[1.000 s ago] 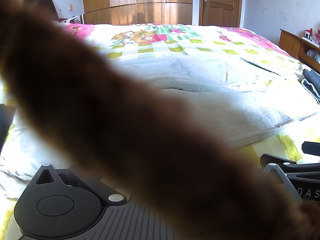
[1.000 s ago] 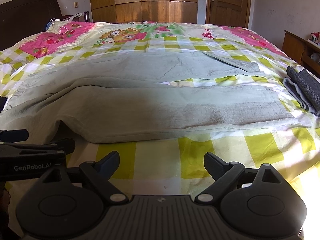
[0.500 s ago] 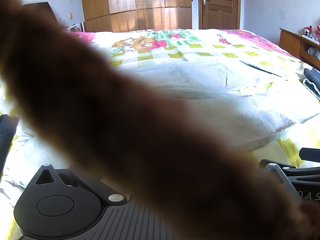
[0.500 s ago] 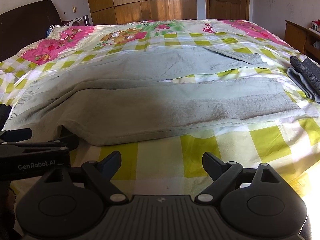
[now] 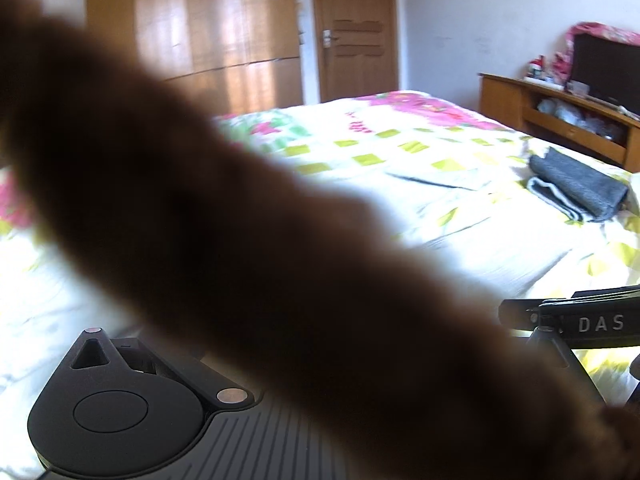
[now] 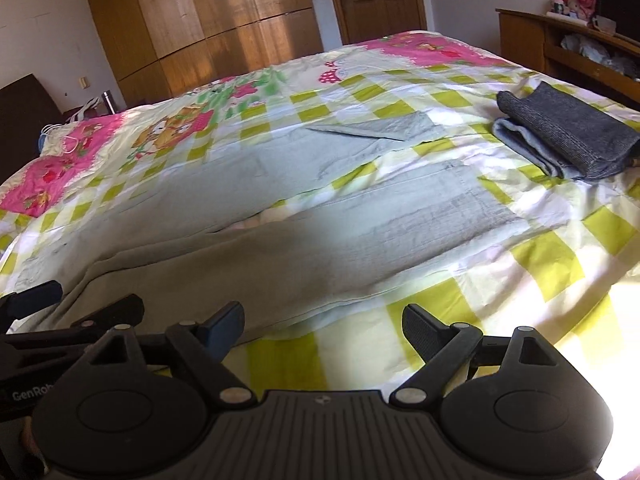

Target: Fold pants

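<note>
Pale grey-green pants (image 6: 304, 216) lie spread flat across the bed, legs running to the right; they show washed out in the left wrist view (image 5: 472, 248). My right gripper (image 6: 322, 326) is open and empty, just in front of the pants' near edge. The left gripper shows at the left of the right wrist view (image 6: 72, 312), by the pants' waist end; I cannot tell if it holds cloth. In the left wrist view a blurred brown strip (image 5: 240, 248) right before the lens hides the left fingers.
A folded dark grey garment (image 6: 568, 136) lies at the bed's right side, also seen in the left wrist view (image 5: 576, 184). The bed has a checked yellow-green and pink cover (image 6: 544, 256). A wooden cabinet (image 6: 568, 36) stands to the right; wardrobe (image 6: 208, 28) and door behind.
Both cameras have swung to the right, so the folded grey garment and the cabinet have come further into view. The pants lie as before. The right gripper stays open.
</note>
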